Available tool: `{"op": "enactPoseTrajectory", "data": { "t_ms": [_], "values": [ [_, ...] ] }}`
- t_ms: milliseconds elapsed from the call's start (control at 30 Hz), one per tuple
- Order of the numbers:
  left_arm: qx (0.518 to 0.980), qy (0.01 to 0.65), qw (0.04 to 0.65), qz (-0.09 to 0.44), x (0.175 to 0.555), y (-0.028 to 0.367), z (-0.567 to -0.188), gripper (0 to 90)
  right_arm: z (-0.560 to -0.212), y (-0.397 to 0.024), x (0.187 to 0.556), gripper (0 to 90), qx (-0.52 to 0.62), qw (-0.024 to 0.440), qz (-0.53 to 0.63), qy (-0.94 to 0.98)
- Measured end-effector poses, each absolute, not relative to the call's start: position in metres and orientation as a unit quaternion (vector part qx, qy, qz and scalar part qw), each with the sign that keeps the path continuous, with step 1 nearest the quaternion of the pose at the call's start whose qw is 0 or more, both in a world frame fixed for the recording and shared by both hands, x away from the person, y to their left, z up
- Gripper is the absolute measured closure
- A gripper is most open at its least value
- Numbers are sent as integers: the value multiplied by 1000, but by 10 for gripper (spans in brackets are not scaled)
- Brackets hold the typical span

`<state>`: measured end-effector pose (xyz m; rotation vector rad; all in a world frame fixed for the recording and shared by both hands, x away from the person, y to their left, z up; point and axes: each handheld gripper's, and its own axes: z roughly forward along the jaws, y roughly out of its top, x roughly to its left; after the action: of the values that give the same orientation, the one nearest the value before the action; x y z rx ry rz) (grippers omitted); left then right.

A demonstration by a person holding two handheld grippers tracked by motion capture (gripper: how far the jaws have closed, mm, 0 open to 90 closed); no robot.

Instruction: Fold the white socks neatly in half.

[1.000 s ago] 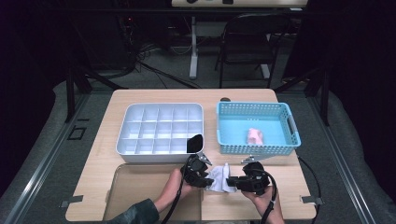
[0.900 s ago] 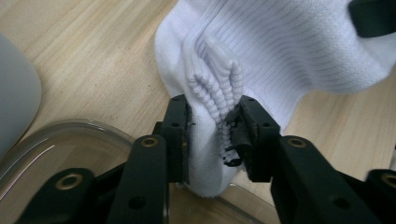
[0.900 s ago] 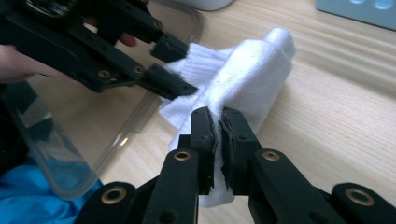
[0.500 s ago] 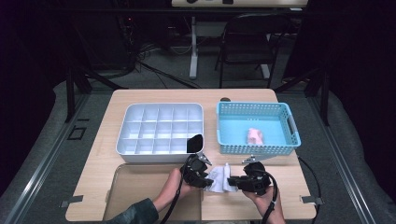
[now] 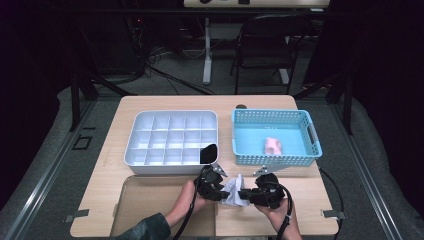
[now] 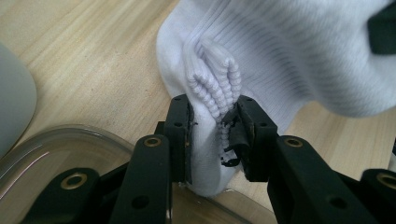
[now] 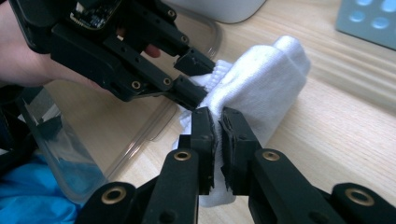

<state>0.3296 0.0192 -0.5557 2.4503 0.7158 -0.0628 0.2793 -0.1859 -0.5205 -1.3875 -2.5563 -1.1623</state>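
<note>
Your forearms come in from 6 o'clock, left gripper [image 5: 216, 181] and right gripper [image 5: 248, 194] facing each other, both clamped on the sock [image 5: 233, 191] low over the worktop's [image 5: 120, 165] near edge.

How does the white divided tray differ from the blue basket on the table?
The white divided tray is split by a grid into many small compartments; the blue basket is one open space. The tray's walls are solid, the basket's are perforated. One corner compartment of the tray holds a dark item; the basket holds a pink item. The tray sits to the left, the basket to the right. Both are rectangular, open-topped, and rest flat on the wooden table.
</note>
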Motion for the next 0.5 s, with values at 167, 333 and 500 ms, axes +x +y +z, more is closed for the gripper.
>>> {"op": "enactPoseTrajectory", "data": {
  "t_ms": [167, 333, 500],
  "values": [
    [918, 268, 291, -24, 330, 19, -556, 687, -525, -176, 280, 842, -431, 15, -360, -827],
    [919, 266, 290, -27, 331, 20, -556, 672, -535, -166, 282, 843, -425, 12, -326, -845],
    [923, 264, 280, -32, 332, 22, -552, 597, -541, -166, 283, 843, -425, 14, -318, -847]
  ]
}}
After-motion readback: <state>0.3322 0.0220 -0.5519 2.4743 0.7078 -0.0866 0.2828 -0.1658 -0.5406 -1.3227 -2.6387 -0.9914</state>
